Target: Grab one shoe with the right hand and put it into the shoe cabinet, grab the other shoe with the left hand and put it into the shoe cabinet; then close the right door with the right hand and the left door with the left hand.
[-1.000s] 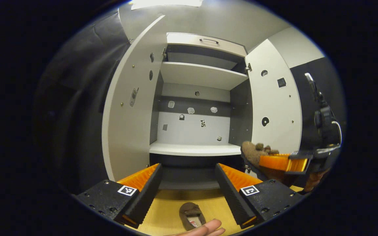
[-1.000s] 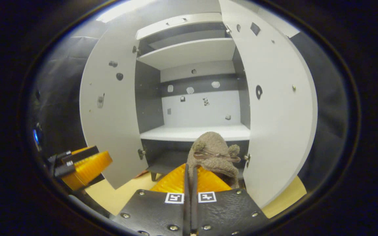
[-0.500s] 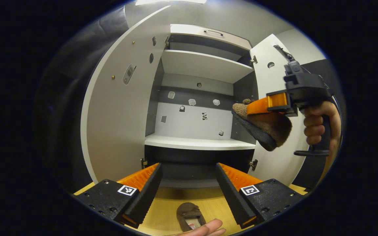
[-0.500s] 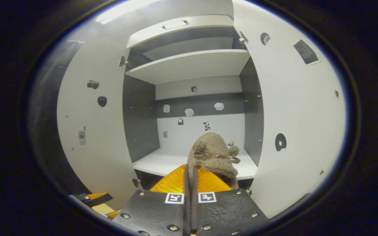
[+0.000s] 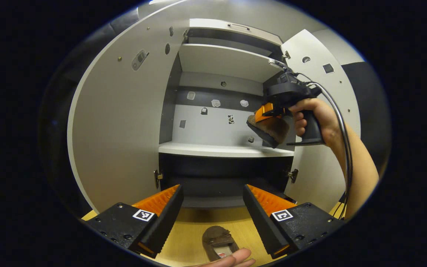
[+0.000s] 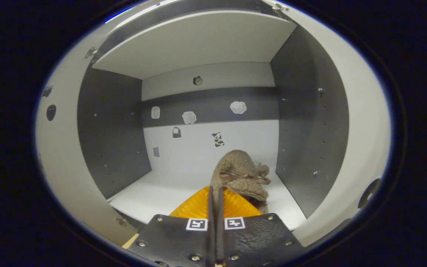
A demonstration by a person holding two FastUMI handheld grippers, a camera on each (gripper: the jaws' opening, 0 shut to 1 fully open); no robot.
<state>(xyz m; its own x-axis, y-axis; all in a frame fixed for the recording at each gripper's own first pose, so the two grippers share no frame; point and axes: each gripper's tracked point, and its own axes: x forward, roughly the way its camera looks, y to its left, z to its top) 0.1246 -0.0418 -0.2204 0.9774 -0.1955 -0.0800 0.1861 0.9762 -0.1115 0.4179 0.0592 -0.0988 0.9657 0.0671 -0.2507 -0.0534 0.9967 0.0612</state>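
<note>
right gripper (image 6: 215,193) clamped tight on the fuzzy brown shoe (image 6: 241,176) at frame centre, just above the cabinet's middle shelf (image 6: 154,194), left gripper (image 5: 213,207) spread wide at lower frame, second shoe (image 5: 217,243) on the wooden floor (image 5: 184,237) below, both doors open

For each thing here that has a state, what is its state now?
Left door: open.
Right door: open.
Held shoe: gripped, above the shelf.
Other shoe: on the floor.
Right tongs: shut on the held shoe.
Left tongs: open.
</note>
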